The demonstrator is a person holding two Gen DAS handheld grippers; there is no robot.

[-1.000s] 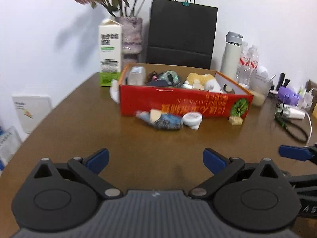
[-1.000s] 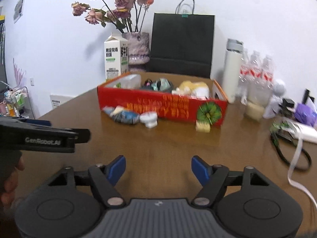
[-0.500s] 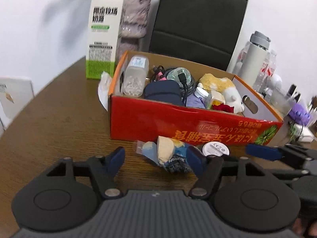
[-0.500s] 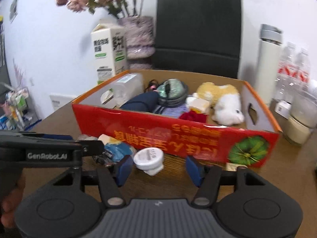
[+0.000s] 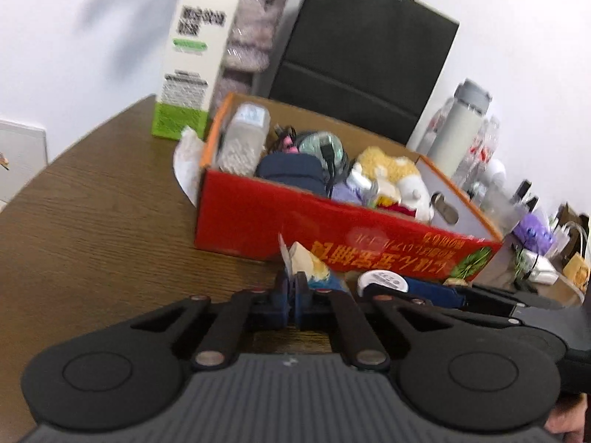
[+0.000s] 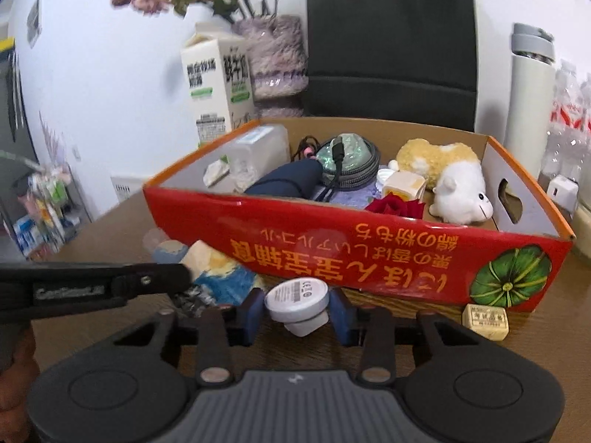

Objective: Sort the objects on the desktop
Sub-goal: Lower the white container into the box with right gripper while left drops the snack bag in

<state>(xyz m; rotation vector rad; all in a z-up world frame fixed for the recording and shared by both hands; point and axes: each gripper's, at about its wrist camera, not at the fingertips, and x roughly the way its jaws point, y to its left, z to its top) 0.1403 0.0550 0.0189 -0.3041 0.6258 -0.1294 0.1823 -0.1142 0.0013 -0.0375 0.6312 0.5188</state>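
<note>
The left gripper (image 5: 294, 297) is pressed together on the thin edge of a snack bag (image 5: 308, 265), which lies on the table (image 5: 92, 229) just in front of the red box (image 5: 258, 221). The right gripper (image 6: 297, 310) is closing around a small white puck (image 6: 297, 297); the blue pads sit at both its sides, and they look like they touch it, but the grip may not be firm yet. The puck also sits on the table, right by the front wall of the box. To do this step well, I think the right side should finish its squeeze before it lifts, so the round puck does not pop out. The left side only has a thin flap, so a slow, straight lift would be best, or the bag may slip or swing. The two grippers are very near each other, side by side, so they should go up together and not cross. The front wall of the box is close ahead and stands taller than both things, so they must rise above its rim first. Inside, the box is pretty full, with a plush toy (image 6: 461, 188), a cable pouch (image 6: 347, 162) and a clear tub (image 6: 255, 155). A small tan cube (image 6: 485, 321) lies on the table to the right, so do not bump it. The open room is up and back, toward the person.
</note>
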